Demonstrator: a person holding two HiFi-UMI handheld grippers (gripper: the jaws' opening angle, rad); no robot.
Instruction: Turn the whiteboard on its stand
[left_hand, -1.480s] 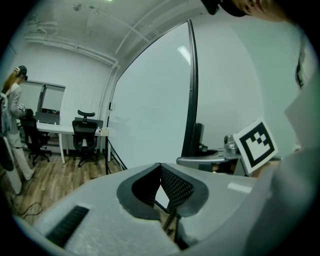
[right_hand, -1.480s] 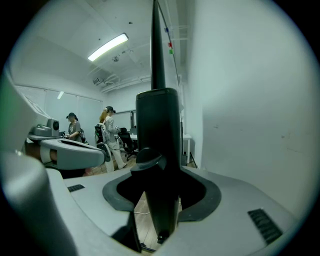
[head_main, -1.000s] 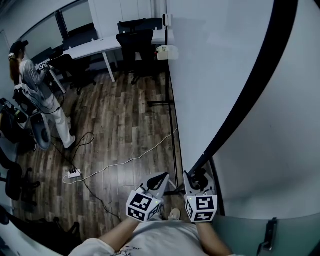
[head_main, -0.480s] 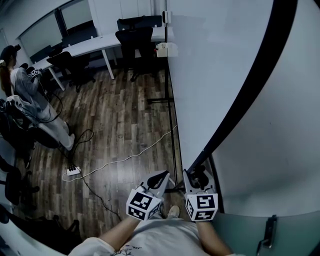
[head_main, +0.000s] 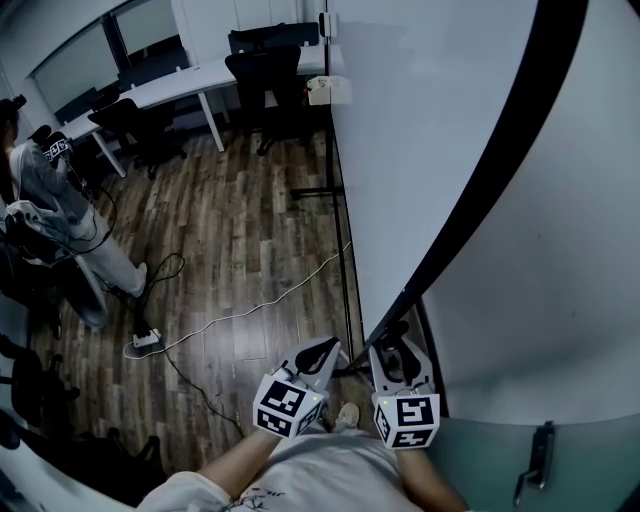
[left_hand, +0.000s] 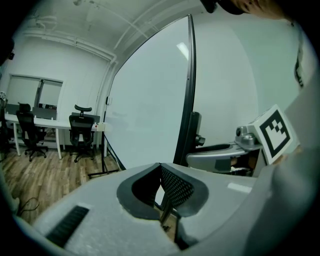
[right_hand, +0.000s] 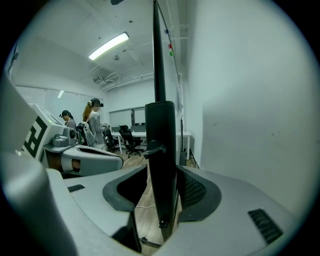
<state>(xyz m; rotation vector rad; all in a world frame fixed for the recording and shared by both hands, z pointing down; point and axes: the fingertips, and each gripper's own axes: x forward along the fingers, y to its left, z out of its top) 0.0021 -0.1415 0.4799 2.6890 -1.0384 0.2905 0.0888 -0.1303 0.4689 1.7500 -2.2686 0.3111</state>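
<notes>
The whiteboard is a big white panel with a black frame edge running diagonally down to my hands. My right gripper is shut on the lower end of that frame. In the right gripper view the black frame bar stands upright between the two jaws, which press on both sides of it. My left gripper hangs just left of the board, shut with nothing in it. The left gripper view shows the board face, its dark edge and the right gripper beside it.
The stand's black legs run along the wood floor under the board. A white cable and a power strip lie on the floor. A person stands at the left, with desks and office chairs at the back.
The person at the left has stepped further left. My view has shifted slightly, and both grippers stay at the board's lower edge.
</notes>
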